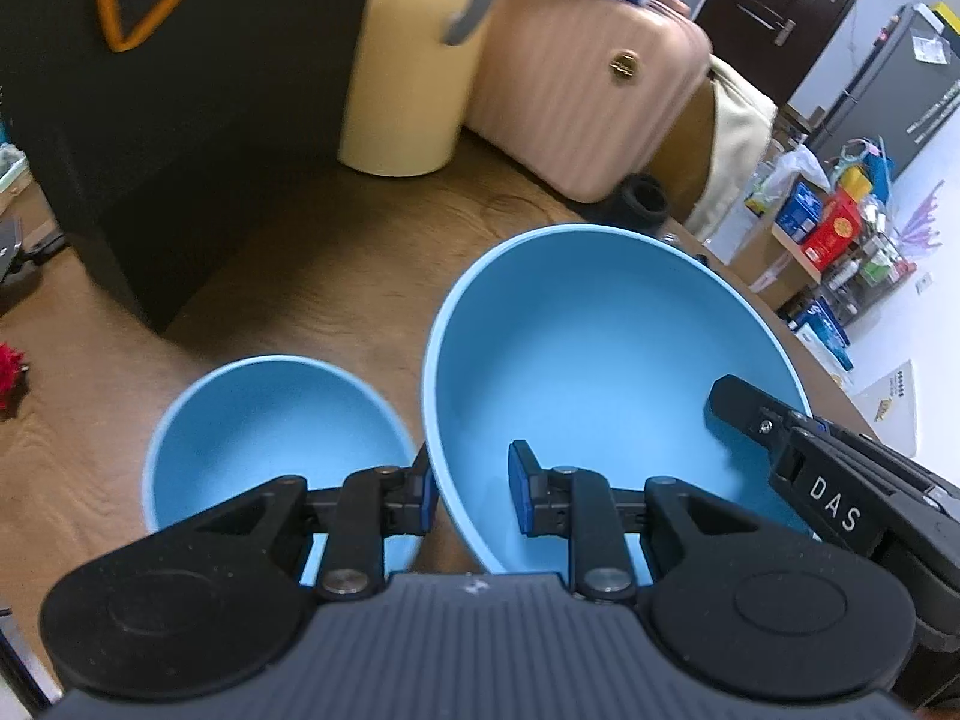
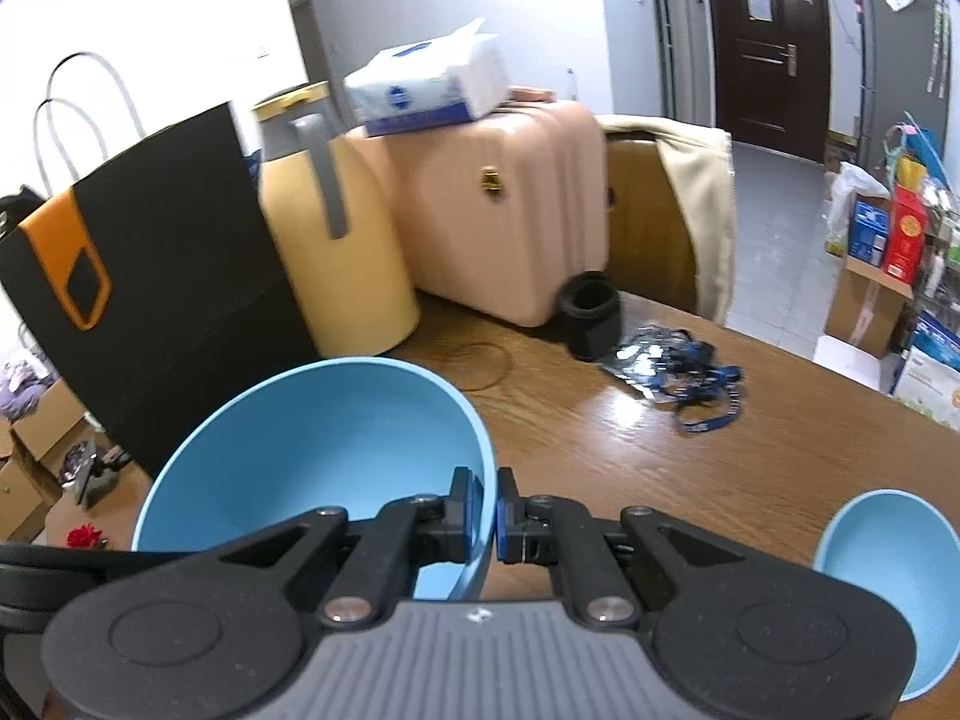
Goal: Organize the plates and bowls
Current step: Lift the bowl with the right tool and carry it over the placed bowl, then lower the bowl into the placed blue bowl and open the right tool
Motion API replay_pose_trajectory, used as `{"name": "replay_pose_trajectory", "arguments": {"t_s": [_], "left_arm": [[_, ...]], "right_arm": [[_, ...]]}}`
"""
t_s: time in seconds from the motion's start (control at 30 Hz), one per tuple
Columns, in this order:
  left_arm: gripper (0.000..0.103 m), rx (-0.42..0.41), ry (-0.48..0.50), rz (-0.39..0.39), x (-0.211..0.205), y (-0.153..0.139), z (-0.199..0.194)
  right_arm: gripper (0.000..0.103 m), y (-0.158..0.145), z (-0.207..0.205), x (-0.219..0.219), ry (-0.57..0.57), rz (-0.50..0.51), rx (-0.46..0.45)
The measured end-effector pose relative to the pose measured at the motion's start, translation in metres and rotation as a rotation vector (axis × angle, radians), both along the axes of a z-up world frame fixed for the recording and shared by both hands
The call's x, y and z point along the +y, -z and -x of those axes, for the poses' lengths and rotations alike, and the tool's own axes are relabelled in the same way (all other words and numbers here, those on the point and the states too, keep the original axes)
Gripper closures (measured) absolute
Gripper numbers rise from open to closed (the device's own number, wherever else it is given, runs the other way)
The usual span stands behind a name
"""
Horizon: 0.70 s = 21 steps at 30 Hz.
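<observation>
A large blue bowl [image 1: 606,372] is held tilted above the wooden table [image 1: 336,276]. My left gripper [image 1: 471,495] is open and straddles its near rim, one finger outside and one inside. My right gripper [image 2: 487,516] is shut on the large bowl's [image 2: 312,450] rim, and its finger also shows in the left wrist view [image 1: 756,414], inside the bowl. A smaller blue bowl [image 1: 264,438] sits on the table to the left. Another small blue bowl [image 2: 888,576] shows at the right edge of the right wrist view.
A black and orange paper bag [image 2: 144,276], a cream bin [image 2: 336,252] and a pink suitcase [image 2: 504,210] with a tissue pack [image 2: 426,90] stand along the table's far side. A black cup [image 2: 588,312] and a blue lanyard [image 2: 690,372] lie beyond.
</observation>
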<state>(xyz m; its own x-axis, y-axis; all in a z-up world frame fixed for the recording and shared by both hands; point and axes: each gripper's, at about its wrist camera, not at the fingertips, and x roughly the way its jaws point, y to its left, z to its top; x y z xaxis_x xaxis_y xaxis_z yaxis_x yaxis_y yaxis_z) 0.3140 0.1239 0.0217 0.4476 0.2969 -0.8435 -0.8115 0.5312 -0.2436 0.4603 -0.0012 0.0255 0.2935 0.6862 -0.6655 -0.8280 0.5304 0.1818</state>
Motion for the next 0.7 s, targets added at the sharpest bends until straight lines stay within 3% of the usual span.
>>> {"name": "replay_pose_trajectory", "arguments": {"t_s": [0.7], "left_arm": [[0.079,0.095,-0.059,-0.059,0.049,0.027,0.082]], "right_arm": [[0.096,0.024,0.080,0.071,-0.130,0.064,0.012]]}}
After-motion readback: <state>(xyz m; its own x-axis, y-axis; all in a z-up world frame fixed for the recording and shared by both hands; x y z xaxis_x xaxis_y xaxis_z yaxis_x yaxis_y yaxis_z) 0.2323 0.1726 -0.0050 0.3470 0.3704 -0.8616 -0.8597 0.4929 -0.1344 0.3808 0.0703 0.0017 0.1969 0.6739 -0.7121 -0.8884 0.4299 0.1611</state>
